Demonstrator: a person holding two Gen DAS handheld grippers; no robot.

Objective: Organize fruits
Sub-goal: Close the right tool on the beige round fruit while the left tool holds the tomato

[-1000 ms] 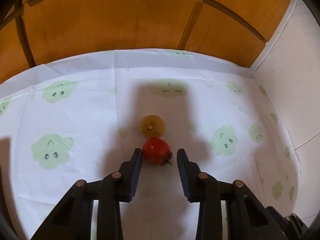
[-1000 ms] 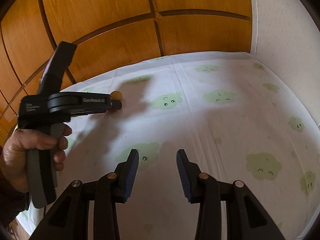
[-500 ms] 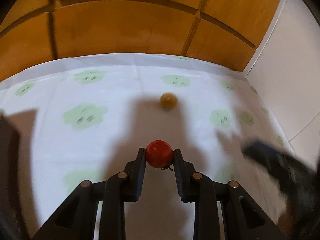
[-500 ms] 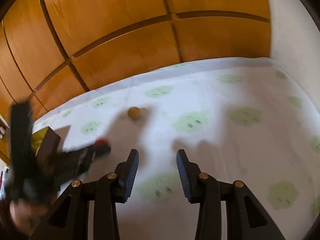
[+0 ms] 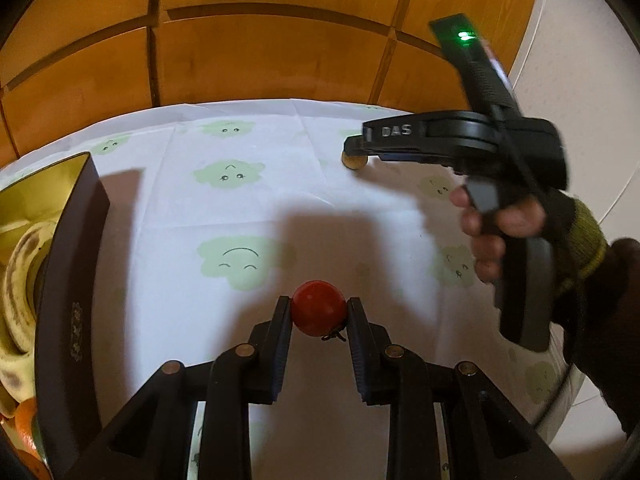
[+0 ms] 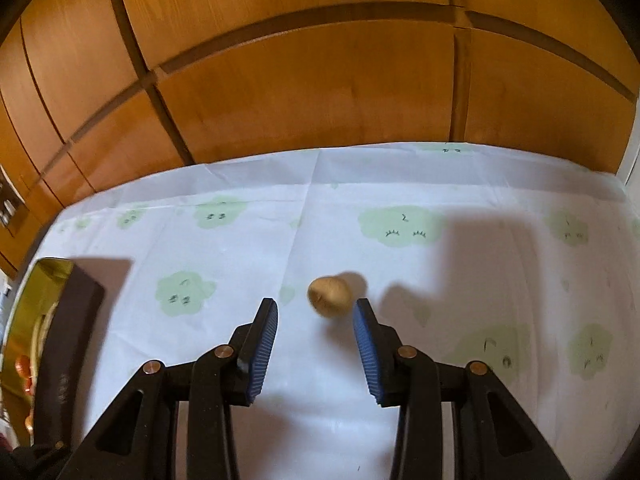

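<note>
Red and round, the tomato [image 5: 319,307] is sitting clamped between the two fingers of the left gripper [image 5: 319,312] at lower centre of the left wrist view, its dried stem poking out underneath, the cloud-printed cloth of the surface [image 5: 248,208] lying behind it. By my reading the step in hand is carrying this fruit across to the dark box [image 5: 66,300] at the left edge of that frame, where bananas [image 5: 16,280] and something orange are already lying against a gold lining. The next move is calling for a swing toward that box, clearing its near wall, then a release over a free spot so nothing gets bruised.

Meanwhile the yellowish-brown fruit [image 6: 330,294] is resting on the surface in the right wrist view, centre frame, just ahead of the right gripper [image 6: 315,306], whose blue-padded fingers are standing apart and empty on either side of it, not touching. That hand is needing to advance and close.

Only the left wrist view is showing the person's hand [image 5: 492,220] in a green-cuffed sleeve working the right gripper from the side, with the small fruit under its tip at upper right. Only the right wrist view is showing the gap between those fingers and the fruit; the tomato is out of its frame.
</note>
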